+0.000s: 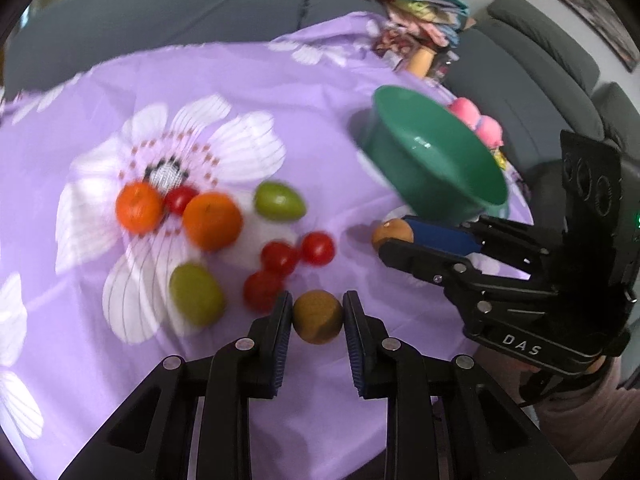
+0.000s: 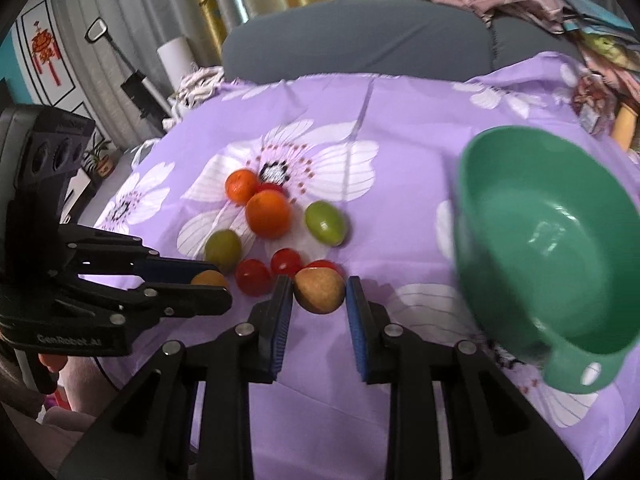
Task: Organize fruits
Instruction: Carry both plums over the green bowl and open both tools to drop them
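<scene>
both tools are matte black plastic. the left gripper (image 1: 317, 312) has two linkage arms per finger, joined with round silver pins, and ribbed blue pads (image 1: 283, 344). at 3 o'clock in the left wrist view, the right gripper (image 1: 394, 236) has the same build, white "das" lettering and three round holes in its upright housing.

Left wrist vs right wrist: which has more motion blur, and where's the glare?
Left wrist view: clear smear on the oranges, tomatoes and cloth; the tongs stay sharp; small glare inside the bowl. Right wrist view: fruit much crisper, only the bowl looks soft, with glare streaks in it; both views bend hard at the edges.
</scene>
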Tool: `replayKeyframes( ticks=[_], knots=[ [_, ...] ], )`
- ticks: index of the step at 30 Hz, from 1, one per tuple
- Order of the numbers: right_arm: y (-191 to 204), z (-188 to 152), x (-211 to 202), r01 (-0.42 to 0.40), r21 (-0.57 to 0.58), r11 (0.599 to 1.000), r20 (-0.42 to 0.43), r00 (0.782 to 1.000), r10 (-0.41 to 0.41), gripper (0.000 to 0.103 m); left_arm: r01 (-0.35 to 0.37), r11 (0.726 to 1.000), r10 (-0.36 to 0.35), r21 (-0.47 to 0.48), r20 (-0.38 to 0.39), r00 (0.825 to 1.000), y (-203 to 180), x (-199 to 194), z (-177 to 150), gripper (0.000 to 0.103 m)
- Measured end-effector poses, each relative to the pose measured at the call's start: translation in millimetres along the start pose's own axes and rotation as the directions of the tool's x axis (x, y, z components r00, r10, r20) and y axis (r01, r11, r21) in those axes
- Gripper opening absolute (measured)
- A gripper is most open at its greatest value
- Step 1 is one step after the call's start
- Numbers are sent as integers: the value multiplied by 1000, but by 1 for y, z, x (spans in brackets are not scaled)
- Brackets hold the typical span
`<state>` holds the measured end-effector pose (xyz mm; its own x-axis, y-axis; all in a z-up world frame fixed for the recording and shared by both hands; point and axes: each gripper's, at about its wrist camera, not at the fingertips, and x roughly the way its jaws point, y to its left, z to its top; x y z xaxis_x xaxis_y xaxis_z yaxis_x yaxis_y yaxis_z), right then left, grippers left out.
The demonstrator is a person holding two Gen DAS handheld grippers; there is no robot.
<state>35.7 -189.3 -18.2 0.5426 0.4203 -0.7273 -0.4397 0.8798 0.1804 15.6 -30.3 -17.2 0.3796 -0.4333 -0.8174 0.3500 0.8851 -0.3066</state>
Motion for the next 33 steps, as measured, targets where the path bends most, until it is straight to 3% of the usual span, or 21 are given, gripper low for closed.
replayKeyframes(
  ticks=[8,16,24,33],
  knots=[
    [-26,-2,-36,51,69,996,108,992,-59,28,39,993,-43,111,39,998,-43,0,38,26],
    [-71,-5,-69,119,184,976,194,969,-155,28,80,973,-97,215,71,993,-85,17,83,27],
    [-106,-9,-75,200,250,947,196,948,-252,28,78,958,-86,277,17,996,-116,54,104,27],
    [-125,-12,-66,233,266,935,172,943,-284,29,47,952,-40,302,-30,999,-127,84,106,27]
  ],
)
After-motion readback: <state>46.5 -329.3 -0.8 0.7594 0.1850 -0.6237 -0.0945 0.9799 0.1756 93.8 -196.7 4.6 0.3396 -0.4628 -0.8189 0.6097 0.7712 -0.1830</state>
